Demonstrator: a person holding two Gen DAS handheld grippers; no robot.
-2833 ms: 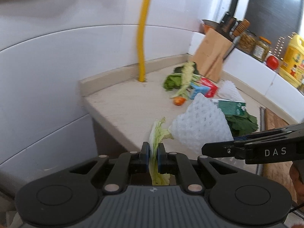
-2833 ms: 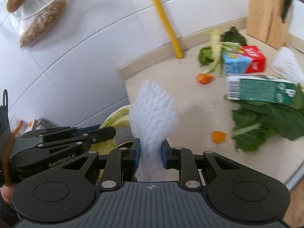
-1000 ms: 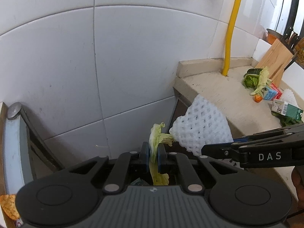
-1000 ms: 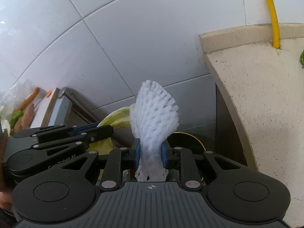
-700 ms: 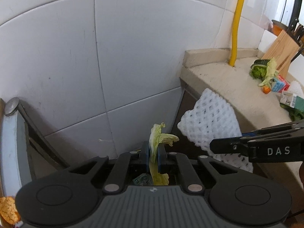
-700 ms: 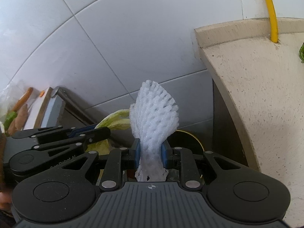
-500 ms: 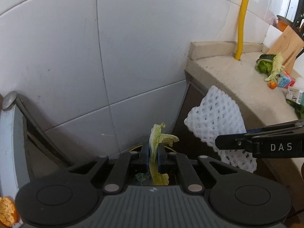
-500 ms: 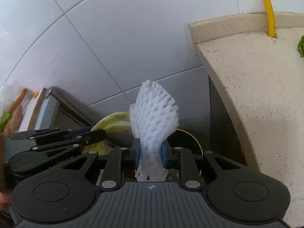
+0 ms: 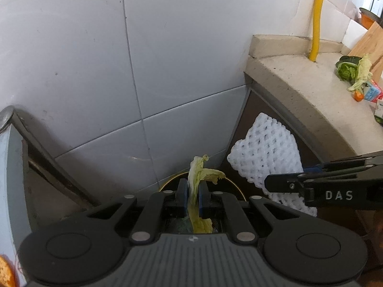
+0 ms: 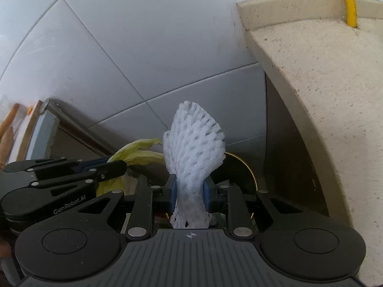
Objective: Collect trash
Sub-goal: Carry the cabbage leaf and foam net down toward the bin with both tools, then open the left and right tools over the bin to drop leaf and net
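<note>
Both pieces of trash are hanging over the bin, awaiting release.
Left gripper [image 9: 192,197] jaws are pinching the cabbage leaf [image 9: 196,211] nearly shut; right gripper [image 10: 189,196] jaws are squeezing the foam net [image 10: 194,153], both directly above the gold-rimmed bin [image 10: 241,167] left of the tabletop [image 9: 311,88] so each drops in.

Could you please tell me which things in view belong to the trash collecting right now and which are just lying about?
Job in hand:
- cabbage leaf, clamped in the left hand-held gripper
- white foam net, clamped in the right hand-held gripper
- gold-rimmed bin below both

Lying about:
- yellow pipe
- greens and carton on the counter
</note>
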